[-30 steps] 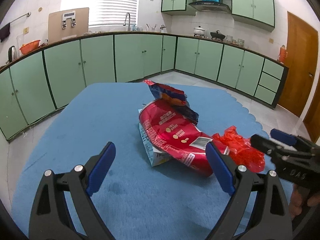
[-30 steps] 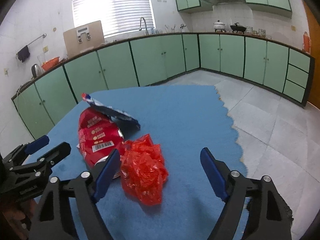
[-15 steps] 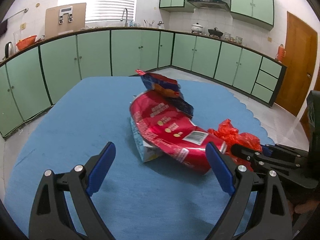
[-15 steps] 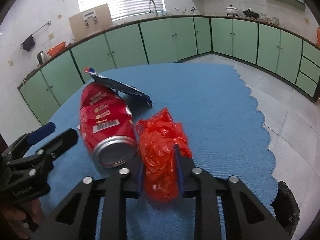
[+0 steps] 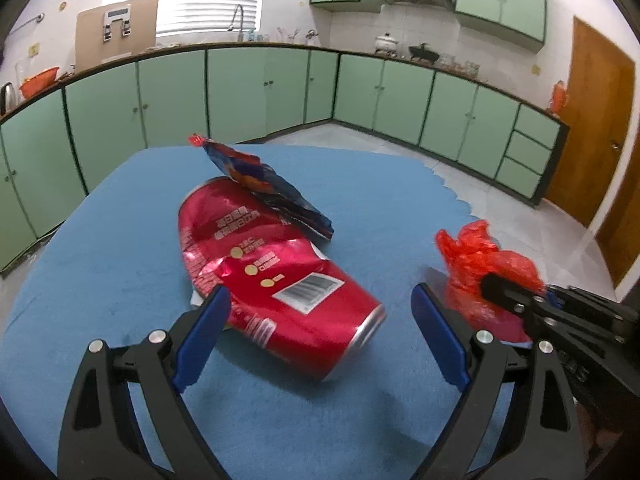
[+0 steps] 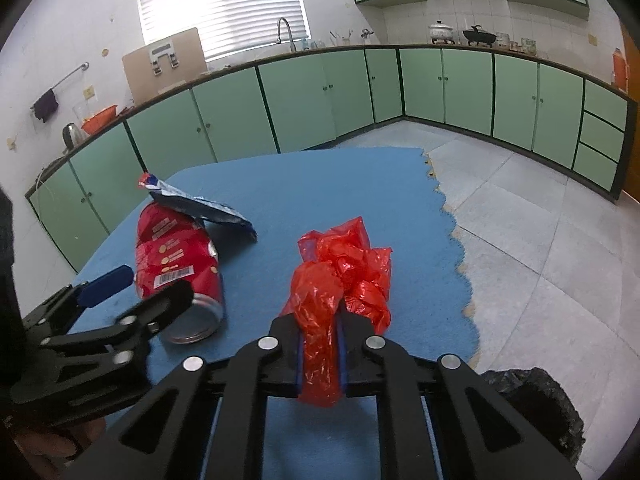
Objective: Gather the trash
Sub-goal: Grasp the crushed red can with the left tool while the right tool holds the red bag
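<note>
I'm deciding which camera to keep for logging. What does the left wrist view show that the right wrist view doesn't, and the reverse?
Only the left wrist view shows the wooden door and the open left gripper straddling the red can from behind.

Only the right wrist view shows the black trash bag at the lower right, off the mat, and the right gripper shut on the red plastic bag, seen head-on.

Both show the can lying on the blue mat, the snack wrapper leaning on it, and the green cabinets.
</note>
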A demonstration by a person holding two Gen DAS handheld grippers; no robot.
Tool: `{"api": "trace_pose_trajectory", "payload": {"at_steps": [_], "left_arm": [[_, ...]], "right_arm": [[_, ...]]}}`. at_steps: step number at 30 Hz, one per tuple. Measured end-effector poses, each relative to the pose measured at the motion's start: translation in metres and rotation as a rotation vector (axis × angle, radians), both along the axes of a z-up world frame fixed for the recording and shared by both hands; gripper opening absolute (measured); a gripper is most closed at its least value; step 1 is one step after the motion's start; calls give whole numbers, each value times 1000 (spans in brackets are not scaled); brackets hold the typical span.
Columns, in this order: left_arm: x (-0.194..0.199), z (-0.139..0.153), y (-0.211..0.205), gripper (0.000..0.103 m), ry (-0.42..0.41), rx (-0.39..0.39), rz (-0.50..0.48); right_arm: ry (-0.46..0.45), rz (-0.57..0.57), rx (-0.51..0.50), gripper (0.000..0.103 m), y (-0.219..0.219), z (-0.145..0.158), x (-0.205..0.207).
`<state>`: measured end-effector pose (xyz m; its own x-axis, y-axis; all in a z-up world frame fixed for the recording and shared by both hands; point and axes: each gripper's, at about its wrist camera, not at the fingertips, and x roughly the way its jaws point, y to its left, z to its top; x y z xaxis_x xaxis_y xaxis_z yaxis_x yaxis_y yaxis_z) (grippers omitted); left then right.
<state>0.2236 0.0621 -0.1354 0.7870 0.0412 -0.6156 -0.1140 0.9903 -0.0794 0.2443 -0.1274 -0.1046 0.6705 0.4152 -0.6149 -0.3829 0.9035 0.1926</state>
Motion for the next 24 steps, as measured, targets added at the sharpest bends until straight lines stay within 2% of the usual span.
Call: {"api": "trace_pose_trajectory", "payload": {"at_steps": [8,16,19,24], "left_arm": [[18,-3,0,90,42,41,109],[5,-9,30,92,74,-21,160],[-3,-9,44,79,55,-64,169],[-13,-6,58,50,31,-102,154]], "right_arm": [[-1,6,22,12,-3,-5,4],[2,15,34,12,-4,-11,2],[-3,19,25,12,-6,-10,4],[-18,29,19,12,-3,-6,2]]}}
